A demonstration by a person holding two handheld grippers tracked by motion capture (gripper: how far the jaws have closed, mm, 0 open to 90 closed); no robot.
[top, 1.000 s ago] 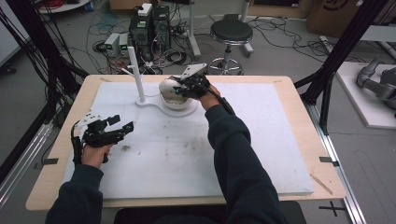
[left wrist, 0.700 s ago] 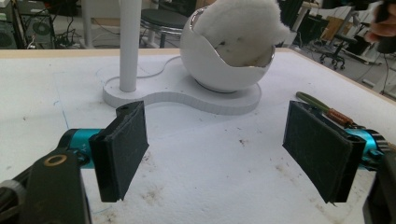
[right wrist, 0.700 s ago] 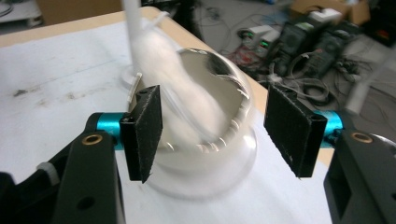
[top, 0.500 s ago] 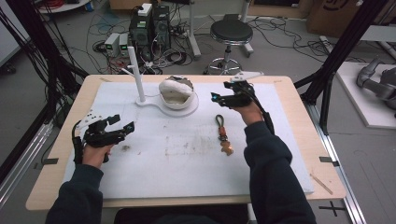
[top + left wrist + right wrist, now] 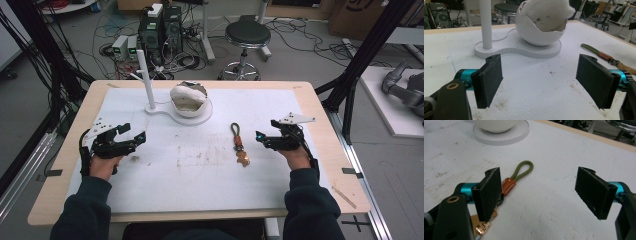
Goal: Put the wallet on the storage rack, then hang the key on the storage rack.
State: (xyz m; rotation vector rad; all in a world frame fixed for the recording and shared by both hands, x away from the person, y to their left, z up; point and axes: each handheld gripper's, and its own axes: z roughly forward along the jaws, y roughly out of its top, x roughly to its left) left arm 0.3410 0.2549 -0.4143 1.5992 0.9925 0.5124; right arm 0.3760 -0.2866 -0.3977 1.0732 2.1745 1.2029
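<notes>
Keychain (image 5: 238, 144) mid-table, open foam around

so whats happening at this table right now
A person holds a two-jaw gripper in each hand over a white-covered table. Both the left gripper and the right gripper are open and hold nothing. A keychain with a green loop lies flat on the table, just left of the right gripper. Farther back, a white egg-shaped bowl with fluffy filling sits on a stand with an upright post.
</notes>
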